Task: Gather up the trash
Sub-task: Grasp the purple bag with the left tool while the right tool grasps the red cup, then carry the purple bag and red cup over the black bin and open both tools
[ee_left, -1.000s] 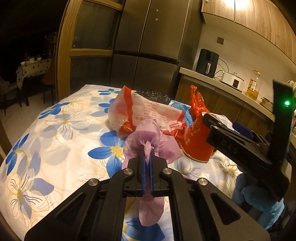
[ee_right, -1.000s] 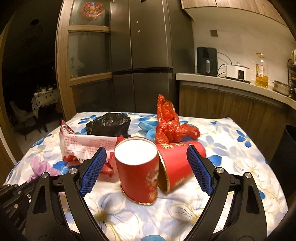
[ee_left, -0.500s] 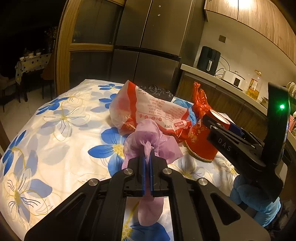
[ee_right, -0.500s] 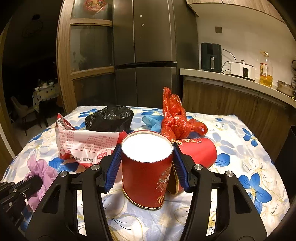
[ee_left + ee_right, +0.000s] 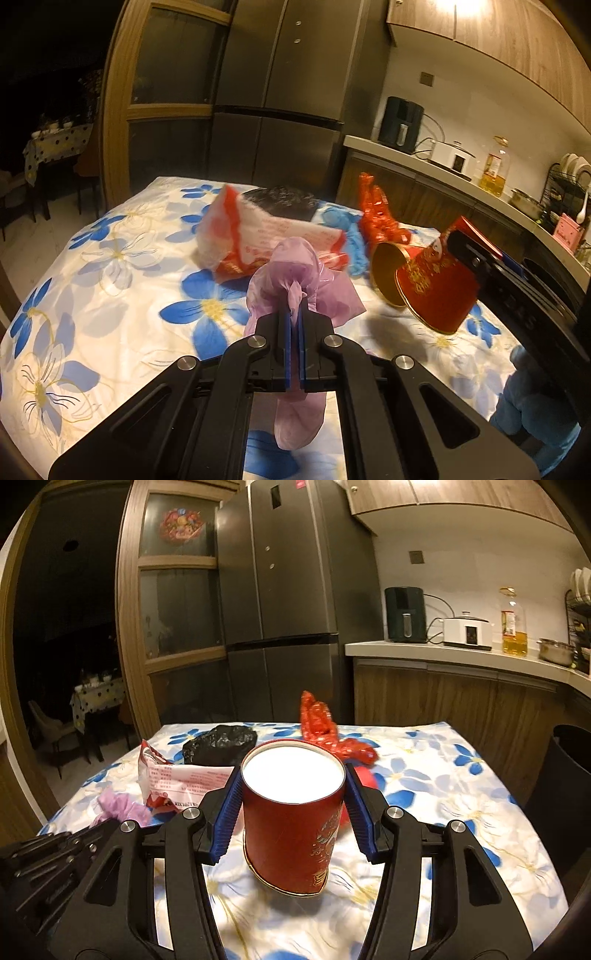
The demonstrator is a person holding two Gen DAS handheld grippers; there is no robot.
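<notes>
My left gripper (image 5: 294, 325) is shut on a crumpled pink plastic bag (image 5: 295, 280) and holds it above the floral tablecloth (image 5: 110, 295). My right gripper (image 5: 293, 805) is shut on a red paper cup (image 5: 291, 823) with a white inside, lifted off the table and tilted; the cup also shows in the left wrist view (image 5: 436, 291). A second red cup (image 5: 388, 273) lies on its side behind it. A red and white snack wrapper (image 5: 258, 236), a black bag (image 5: 219, 744), a blue bag (image 5: 343, 229) and a red crumpled bag (image 5: 325, 727) lie on the table.
A dark bin (image 5: 569, 760) stands off the table's right edge. A fridge (image 5: 288, 590) stands behind the table. A kitchen counter (image 5: 461, 657) with appliances and an oil bottle runs along the right.
My right gripper closed on the upright red cup and lifted it off the table, tilting it. My left gripper kept its hold on the pink bag and rose a little.
</notes>
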